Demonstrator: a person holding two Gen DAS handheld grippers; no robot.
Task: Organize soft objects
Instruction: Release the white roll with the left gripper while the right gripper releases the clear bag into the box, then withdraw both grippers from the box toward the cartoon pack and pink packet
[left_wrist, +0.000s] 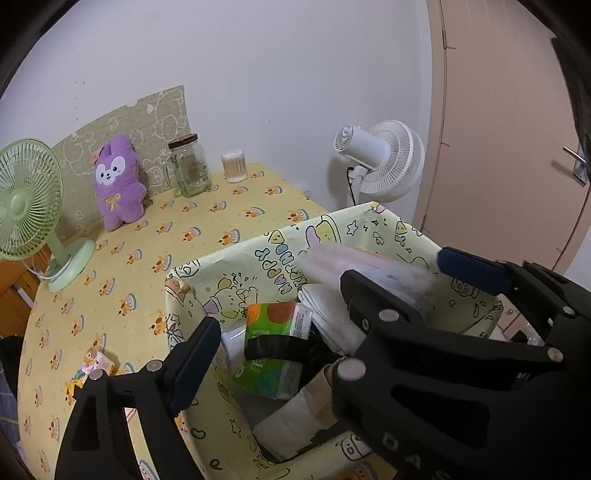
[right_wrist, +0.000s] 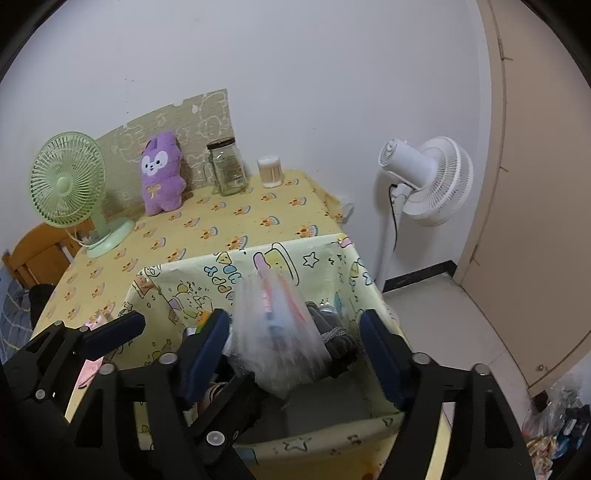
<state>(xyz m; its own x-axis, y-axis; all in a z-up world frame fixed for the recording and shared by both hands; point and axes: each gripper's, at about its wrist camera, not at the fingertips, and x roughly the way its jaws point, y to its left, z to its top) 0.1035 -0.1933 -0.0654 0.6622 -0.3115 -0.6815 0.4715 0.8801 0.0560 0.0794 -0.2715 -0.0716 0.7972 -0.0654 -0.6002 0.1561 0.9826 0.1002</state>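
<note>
Now, left wrist: left gripper (left_wrist: 275, 304) jaws spread, gripping nothing, over square fabric bin (left_wrist: 236, 254) w/ cartoon print; glossy green tissue pack (left_wrist: 275, 345), folded white cloth inside.
Right wrist: right gripper (right_wrist: 295, 332) jaws wide, crinkly clear plastic bag (right_wrist: 275, 332) between pads, contact unclear; knit grey sock (right_wrist: 332, 332) beside, in bin.

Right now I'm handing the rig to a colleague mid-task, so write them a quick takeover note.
Left gripper: jaws open, empty, over the printed box.
Right gripper: jaws open around a blurred clear plastic bag over the box.
In the box: green tissue pack, white cloth, grey knit item.
To do: purple plush by the wall, small pink pack beside the box.
</note>
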